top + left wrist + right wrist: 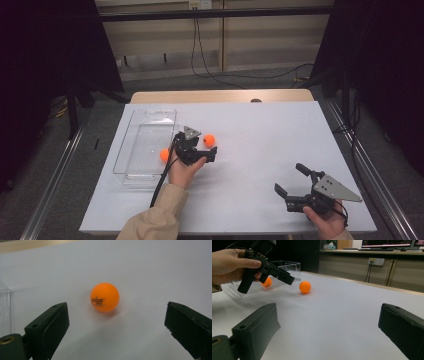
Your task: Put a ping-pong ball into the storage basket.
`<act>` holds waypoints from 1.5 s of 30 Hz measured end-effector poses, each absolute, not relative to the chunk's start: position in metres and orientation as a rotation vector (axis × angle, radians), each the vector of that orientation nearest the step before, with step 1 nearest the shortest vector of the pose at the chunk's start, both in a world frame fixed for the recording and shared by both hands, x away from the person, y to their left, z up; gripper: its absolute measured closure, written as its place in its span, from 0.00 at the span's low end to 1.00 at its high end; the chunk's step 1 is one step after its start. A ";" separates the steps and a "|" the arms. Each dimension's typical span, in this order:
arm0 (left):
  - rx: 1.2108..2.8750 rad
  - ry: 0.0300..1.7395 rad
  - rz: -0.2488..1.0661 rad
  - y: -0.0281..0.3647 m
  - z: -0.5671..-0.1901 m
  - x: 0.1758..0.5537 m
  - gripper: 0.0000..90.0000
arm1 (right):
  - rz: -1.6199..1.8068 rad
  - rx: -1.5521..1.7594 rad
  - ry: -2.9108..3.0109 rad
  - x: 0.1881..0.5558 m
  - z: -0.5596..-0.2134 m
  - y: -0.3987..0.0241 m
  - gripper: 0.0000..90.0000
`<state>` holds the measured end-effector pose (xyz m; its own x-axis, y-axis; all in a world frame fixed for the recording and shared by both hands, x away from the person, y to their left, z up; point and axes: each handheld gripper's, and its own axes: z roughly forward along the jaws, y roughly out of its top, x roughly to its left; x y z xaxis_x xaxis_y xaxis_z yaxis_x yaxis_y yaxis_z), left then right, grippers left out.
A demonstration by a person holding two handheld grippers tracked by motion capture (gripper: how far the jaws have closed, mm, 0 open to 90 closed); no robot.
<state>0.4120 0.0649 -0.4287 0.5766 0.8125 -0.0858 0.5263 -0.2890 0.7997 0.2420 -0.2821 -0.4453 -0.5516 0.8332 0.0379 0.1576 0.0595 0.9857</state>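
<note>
Two orange balls — one on the sheet, one in the clear tray [131,150].
Left gripper [199,148], jaws spread and empty, faces the loose ball [104,297] lying dead ahead, just beyond its tips; right gripper [295,184] — also released — sits well apart.

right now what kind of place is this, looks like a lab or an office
Probably a lab or office room set up for recording: a table under a white sheet, monitors on a counter behind, wall sockets with trailing cables, and black curtains at the sides.
</note>
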 end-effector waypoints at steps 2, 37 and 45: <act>1.968 1.073 0.431 0.065 -0.429 0.412 0.06 | 1.536 0.991 1.775 0.242 -0.445 -0.282 0.03; 1.970 1.094 0.426 0.057 -0.431 0.422 0.06 | 1.539 0.988 1.775 0.242 -0.445 -0.281 0.02; 1.973 1.100 0.436 0.058 -0.432 0.424 0.06 | 1.538 0.984 1.777 0.242 -0.445 -0.281 0.02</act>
<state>0.4235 0.0585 -0.4315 0.5588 0.8248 -0.0859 0.5425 -0.2853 0.7901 0.2421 -0.2810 -0.4452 -0.5560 0.8304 0.0363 0.1547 0.0605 0.9861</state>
